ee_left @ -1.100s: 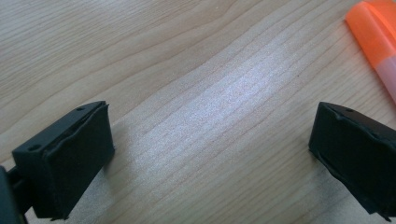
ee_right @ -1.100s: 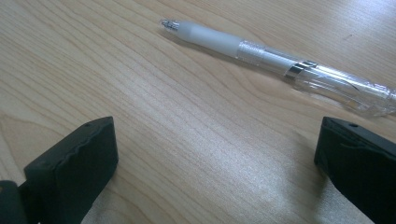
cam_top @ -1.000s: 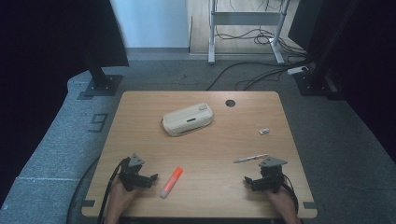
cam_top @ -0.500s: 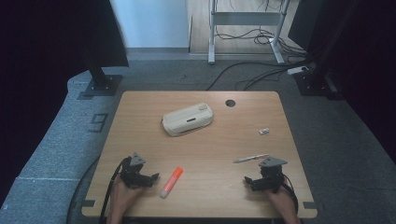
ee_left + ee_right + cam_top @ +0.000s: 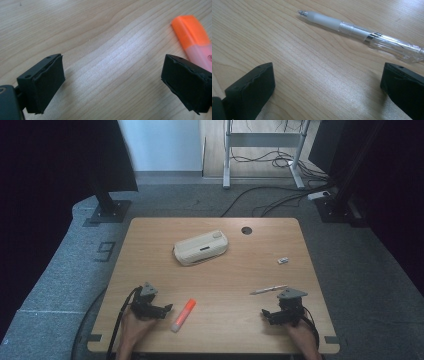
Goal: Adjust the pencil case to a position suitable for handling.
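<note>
Just beside the left gripper [image 5: 167, 308], an orange highlighter [image 5: 183, 315].

wood table [image 5: 150, 270] w/ highlighter [image 5: 183, 315], pen [image 5: 268, 290], case [image 5: 201, 248]

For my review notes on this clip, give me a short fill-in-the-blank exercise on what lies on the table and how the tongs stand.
1. The highlighter beside the left tongs is ____ in colour.
2. Ahead of the right tongs lies a clear ____.
3. The jaws of both tongs stand ____, with nothing between them.
4. The cream pencil case lies on the ____ half of the table.

Missing words: orange; pen; open; far
</note>
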Motion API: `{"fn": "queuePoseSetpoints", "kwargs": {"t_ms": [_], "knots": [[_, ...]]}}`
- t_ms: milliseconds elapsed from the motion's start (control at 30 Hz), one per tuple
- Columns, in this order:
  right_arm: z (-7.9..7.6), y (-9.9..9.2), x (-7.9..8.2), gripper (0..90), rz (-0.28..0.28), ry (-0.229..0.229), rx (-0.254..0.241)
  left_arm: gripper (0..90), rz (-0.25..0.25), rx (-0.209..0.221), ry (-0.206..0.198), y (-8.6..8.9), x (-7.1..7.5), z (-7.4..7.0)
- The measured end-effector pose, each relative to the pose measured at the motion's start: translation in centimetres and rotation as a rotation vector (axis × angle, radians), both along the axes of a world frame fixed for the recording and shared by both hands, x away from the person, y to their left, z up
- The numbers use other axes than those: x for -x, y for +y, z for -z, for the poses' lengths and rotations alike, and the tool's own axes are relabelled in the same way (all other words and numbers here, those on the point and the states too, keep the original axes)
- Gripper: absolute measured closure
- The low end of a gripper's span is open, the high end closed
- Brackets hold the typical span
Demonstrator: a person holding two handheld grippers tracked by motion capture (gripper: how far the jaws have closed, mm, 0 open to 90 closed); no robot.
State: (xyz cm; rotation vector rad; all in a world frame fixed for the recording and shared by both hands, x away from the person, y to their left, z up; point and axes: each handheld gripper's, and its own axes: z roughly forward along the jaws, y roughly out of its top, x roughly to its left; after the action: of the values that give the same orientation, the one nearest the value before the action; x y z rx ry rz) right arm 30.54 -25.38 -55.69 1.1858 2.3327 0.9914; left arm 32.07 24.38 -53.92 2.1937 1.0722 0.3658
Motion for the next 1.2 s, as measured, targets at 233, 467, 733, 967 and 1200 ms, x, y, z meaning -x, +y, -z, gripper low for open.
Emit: {"fn": "queuePoseSetpoints", "kwargs": {"t_ms": [233,467,733,967,1200], "knots": [[0.0,0.0,0.0,0.0,0.0,0.0,0.0,4.5,0.009,0.026,-0.005,-0.2,-0.4,-0.6],[0.0,0.0,0.0,0.0,0.0,0.0,0.0,5.0,0.016,0.049,0.002,-0.4,-0.9,-1.0],[0.0,0.0,0.0,0.0,0.0,0.0,0.0,6.2,0.015,0.081,-0.01,-0.6,-1.4,-1.7],[0.0,0.0,0.0,0.0,0.0,0.0,0.0,6.2,0.021,0.056,-0.011,-0.9,-2.0,-2.4],[0.0,0.0,0.0,0.0,0.0,0.0,0.0,6.7,0.027,0.07,-0.009,-1.2,-2.9,-3.1]]}}
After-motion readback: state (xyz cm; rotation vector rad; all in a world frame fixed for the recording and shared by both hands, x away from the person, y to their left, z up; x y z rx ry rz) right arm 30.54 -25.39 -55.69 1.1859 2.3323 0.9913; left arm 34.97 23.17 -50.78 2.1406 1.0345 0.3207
